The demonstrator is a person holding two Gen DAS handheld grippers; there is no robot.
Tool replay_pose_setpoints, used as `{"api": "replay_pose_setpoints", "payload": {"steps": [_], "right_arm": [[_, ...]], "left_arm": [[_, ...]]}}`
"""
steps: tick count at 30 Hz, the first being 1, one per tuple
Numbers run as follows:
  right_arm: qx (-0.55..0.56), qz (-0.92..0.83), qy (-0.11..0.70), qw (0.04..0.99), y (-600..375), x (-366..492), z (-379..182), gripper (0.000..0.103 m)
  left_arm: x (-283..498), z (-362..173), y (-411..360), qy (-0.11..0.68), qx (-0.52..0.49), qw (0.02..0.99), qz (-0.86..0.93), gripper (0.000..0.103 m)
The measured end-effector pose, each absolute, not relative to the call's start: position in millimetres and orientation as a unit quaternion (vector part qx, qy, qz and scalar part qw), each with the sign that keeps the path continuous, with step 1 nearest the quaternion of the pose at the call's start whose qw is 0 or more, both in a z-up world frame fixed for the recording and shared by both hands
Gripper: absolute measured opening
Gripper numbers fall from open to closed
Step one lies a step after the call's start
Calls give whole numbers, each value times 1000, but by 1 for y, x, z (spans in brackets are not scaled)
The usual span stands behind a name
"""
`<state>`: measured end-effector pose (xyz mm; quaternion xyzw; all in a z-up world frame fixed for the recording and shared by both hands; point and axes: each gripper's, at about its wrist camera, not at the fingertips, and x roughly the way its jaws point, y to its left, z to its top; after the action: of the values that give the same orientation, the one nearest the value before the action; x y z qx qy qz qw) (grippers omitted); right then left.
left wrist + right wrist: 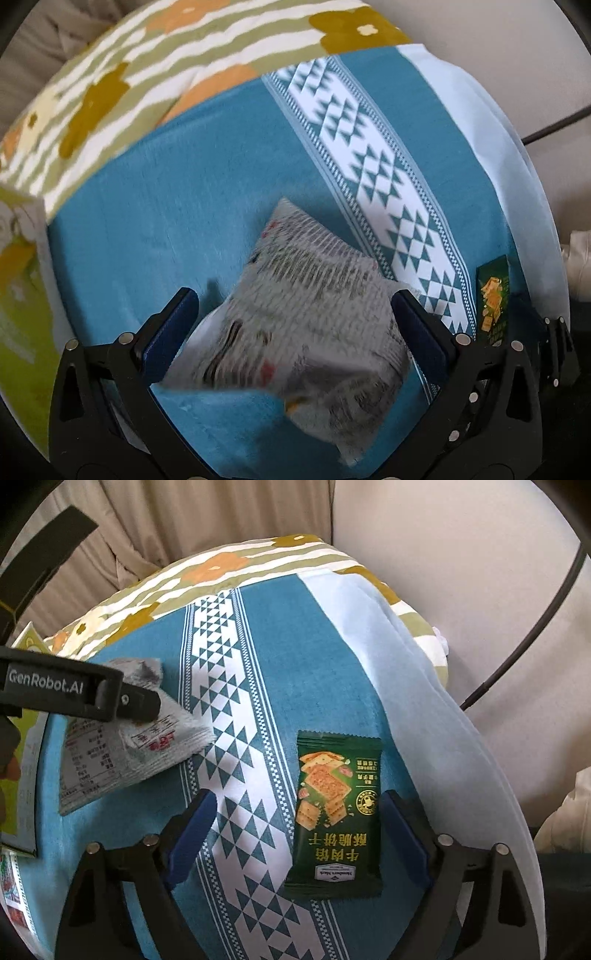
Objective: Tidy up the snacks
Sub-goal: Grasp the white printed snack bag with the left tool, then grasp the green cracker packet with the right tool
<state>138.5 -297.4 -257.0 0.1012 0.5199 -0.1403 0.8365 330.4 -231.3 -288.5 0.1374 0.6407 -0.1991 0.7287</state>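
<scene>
A white-grey snack packet (303, 317) with printed text lies on the blue patterned cloth (184, 184), between the spread fingers of my left gripper (295, 314), which is open around it. The packet also shows in the right wrist view (125, 753), partly under the left gripper's black body (74, 690). A dark green cracker packet (334, 812) lies flat on the cloth between the fingers of my open right gripper (299, 830), close to the right finger. The green packet shows at the right edge of the left wrist view (493, 299).
A green and white box (18, 280) stands at the left edge of the round table, also in the right wrist view (22, 775). A floral striped cloth (147, 74) covers the far side. Beige curtain (184, 524) and a black cable (535, 627) lie beyond.
</scene>
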Motion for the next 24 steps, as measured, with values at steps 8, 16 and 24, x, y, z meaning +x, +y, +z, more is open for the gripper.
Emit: {"api": "replay_pose_setpoints", "payload": {"steps": [8,16,24], "right_arm": [[90,-140,527,833,-297,142,-262,80],[81,-142,531,832,-297,146,-264,64],[71,-144,524,836,-297,145,-260,43]], "left_arm": [[318,-297,-214,648,104,718,-232,82],[317,-290,-207,652,87,710,-251,65],[314,-273,-198,642,68,717,-263,65]]}}
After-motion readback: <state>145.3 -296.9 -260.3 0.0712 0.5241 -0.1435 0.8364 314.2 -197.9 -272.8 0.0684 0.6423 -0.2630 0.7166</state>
